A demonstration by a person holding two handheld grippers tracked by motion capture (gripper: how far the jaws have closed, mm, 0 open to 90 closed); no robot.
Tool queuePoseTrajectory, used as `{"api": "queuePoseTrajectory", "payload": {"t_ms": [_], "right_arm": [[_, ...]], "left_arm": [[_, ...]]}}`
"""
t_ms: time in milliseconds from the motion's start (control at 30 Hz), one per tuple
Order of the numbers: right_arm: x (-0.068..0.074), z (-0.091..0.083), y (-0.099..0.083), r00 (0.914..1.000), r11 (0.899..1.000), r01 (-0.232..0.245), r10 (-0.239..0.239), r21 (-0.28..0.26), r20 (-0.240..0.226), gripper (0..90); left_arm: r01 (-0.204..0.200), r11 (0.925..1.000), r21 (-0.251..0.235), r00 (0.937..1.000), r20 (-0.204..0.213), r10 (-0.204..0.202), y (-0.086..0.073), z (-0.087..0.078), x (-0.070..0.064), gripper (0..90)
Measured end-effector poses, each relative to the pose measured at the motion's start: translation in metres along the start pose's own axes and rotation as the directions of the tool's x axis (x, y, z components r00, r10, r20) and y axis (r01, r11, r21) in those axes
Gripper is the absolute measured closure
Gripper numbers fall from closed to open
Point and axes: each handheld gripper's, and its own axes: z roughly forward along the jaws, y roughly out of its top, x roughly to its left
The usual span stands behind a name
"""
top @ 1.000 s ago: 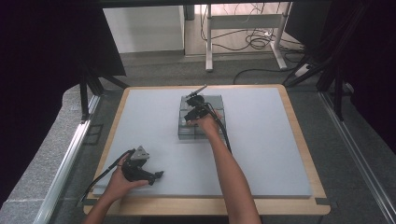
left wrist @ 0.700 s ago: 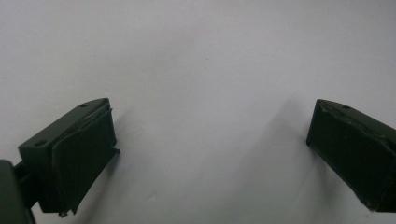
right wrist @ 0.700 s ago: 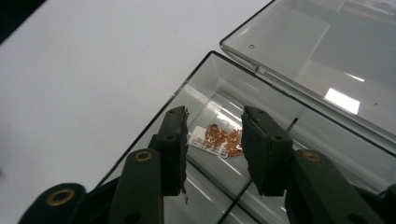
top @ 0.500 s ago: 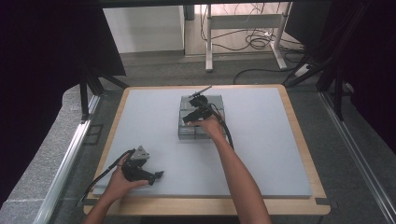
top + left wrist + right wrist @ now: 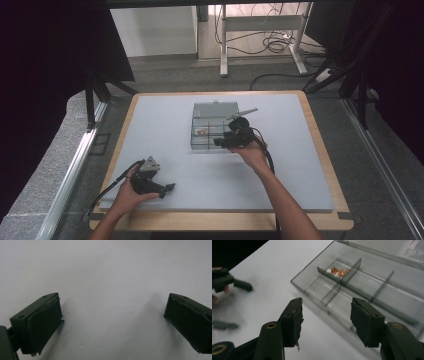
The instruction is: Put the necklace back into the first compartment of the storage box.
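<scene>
While a pale grey mat [image 5: 165, 135] covers nearly all of the wood-rimmed table [image 5: 320, 145], the biggest thing lying on it is a clear plastic organiser box [image 5: 212, 127], set toward the far edge and close to the middle of the table's width. Its lid [image 5: 216, 109] is thrown back toward the far edge, and thin dividers split the tray into compartments. In the right gripper view the box [image 5: 372, 287] runs across the upper right, and one compartment near its left end holds a small heap of copper-coloured pieces [image 5: 338, 271]; in the high view they show as a reddish speck [image 5: 201, 132] in the left part of the tray.

At the box's right near corner the right gripper [image 5: 220, 142] hangs in the person's right hand [image 5: 252, 152], its cable looping back along the forearm. Its jaws stand apart with nothing between them, poised just off the box's near wall, and whether they touch the mat I cannot tell.

Near the table's near left corner, well apart from the box, the left gripper [image 5: 167, 188] rests on the mat in the left hand [image 5: 131, 192], a grey three-cornered plate [image 5: 150, 164] on top. Seen in its own view, its jaws are spread wide over bare mat [image 5: 112, 277], gripping nothing.
</scene>
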Motion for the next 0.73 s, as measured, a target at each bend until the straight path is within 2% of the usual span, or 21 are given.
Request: {"api": "queuePoseTrajectory", "payload": {"t_ms": [167, 300, 367, 400, 500, 667, 733], "right_arm": [[0.000, -0.034, -0.037, 0.9999, 0.999, 0.010, -0.009, -0.047, 0.013, 37.4], [-0.005, -0.060, -0.066, 0.9997, 0.995, -0.019, 0.020, -0.099, 0.017, 36.0], [-0.006, -0.065, -0.072, 0.9995, 0.994, -0.022, 0.025, -0.109, 0.020, 35.9], [-0.010, -0.073, -0.081, 0.9992, 0.993, -0.023, 0.027, -0.119, 0.030, 35.1], [-0.014, -0.079, -0.087, 0.9988, 0.991, -0.027, 0.032, -0.133, 0.036, 34.6], [-0.021, -0.087, -0.092, 0.9979, 0.979, -0.046, 0.054, -0.197, 0.036, 29.8], [-0.022, -0.090, -0.093, 0.9972, 0.976, -0.028, 0.042, -0.214, 0.062, 28.3]], "left_arm": [[0.000, 1.0000, -0.001, 1.0000, 0.000, 0.000, 0.000, 0.000, 0.000, 1.1], [-0.002, 1.0000, -0.001, 1.0000, 0.000, 0.002, 0.000, 0.000, 0.000, 1.1], [0.000, 1.0000, -0.001, 1.0000, 0.001, 0.000, 0.000, 0.000, 0.000, 1.1], [0.000, 1.0000, -0.001, 1.0000, 0.000, 0.000, 0.000, 0.000, 0.000, 1.2], [0.000, 1.0000, -0.001, 1.0000, 0.001, 0.000, 0.000, 0.000, 0.000, 1.1], [0.000, 1.0000, -0.001, 1.0000, 0.001, 0.000, 0.000, 0.000, 0.000, 1.1], [0.000, 1.0000, -0.001, 1.0000, 0.001, 0.000, 0.000, 0.000, 0.000, 1.1]]}}
